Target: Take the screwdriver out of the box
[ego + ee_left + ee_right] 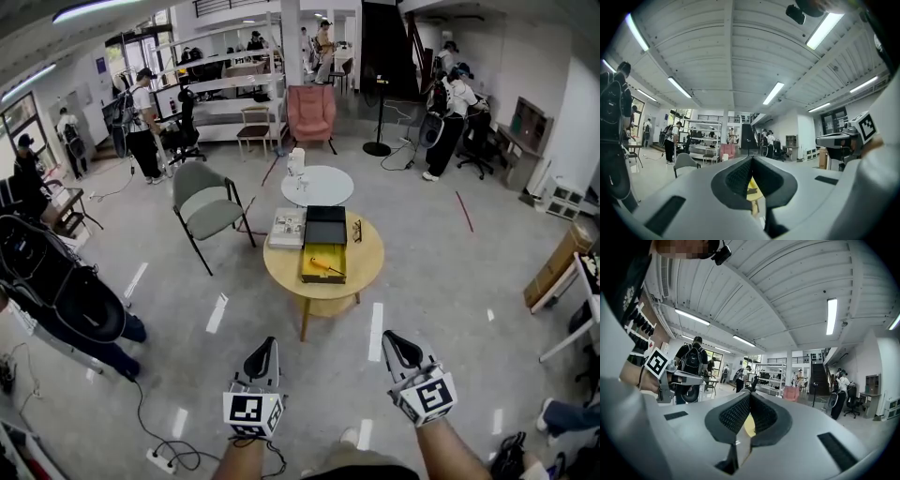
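no legible text, labels or numbers

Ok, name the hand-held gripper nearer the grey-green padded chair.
Left. The left hand-held gripper is below the grey-green padded chair in the head view, slightly right of it; the right hand-held gripper is much farther right.

A round wooden table (367,261) carries an open yellow box (313,253) with its black lid (325,226) behind, a white book (287,228) on the left and glasses (357,230) on the right.
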The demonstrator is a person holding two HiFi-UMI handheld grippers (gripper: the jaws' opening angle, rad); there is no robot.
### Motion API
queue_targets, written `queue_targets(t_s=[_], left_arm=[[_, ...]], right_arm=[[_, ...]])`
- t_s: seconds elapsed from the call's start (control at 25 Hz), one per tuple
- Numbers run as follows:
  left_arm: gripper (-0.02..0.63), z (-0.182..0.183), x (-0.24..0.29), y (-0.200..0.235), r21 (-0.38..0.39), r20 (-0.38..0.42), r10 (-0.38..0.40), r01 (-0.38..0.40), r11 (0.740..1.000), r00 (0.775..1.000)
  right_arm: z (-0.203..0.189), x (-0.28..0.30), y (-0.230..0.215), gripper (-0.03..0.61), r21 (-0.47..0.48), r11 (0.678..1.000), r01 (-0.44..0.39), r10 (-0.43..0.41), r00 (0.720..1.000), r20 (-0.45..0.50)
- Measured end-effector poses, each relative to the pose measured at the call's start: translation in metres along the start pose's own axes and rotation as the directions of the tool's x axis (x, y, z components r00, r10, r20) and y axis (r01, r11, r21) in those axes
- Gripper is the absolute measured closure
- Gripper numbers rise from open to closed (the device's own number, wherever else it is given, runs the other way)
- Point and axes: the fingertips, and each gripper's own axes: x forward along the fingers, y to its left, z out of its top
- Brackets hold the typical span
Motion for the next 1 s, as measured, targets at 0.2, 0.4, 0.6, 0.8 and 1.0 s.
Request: queue_targets(t_s=[0.2, 0.4, 0.6, 0.8, 1.0], left_arm=[[0.6, 0.016, 0.021, -0.016, 0.05, 0.037, -0.059, 0.057, 0.997, 0.998], [0.6, 0.017, 0.044, -0.009, 0.014, 0.028, -0.001, 0.001, 1.0, 1.0], [0.6, 0.021, 0.069, 0.001, 0.01, 0.022, 0.087, -0.087, 0.996, 0.996], [0.601, 0.023, 0.095, -0.013, 0.019, 0.048, 0.097, -0.098, 0.995, 0.994], [0.6, 0.019, 0.112, -0.016, 0.028, 0.063, 0.12, -0.122, 0.992, 0.991]], right_arm=[[0.006, 0.014, -0.02, 0.563, 0.003, 1.0, -0.018, 0.018, 0.999, 0.032], [0.009, 0.028, -0.047, 0.563, 0.006, 0.999, -0.043, 0.043, 0.997, 0.057], [0.009, 0.045, -0.085, 0.563, 0.001, 0.999, -0.047, 0.047, 0.995, 0.088], [-0.001, 0.053, -0.12, 0.563, 0.004, 0.999, -0.038, 0.037, 0.994, 0.101], [-0.012, 0.06, -0.136, 0.563, 0.021, 0.998, -0.064, 0.061, 0.993, 0.101]])
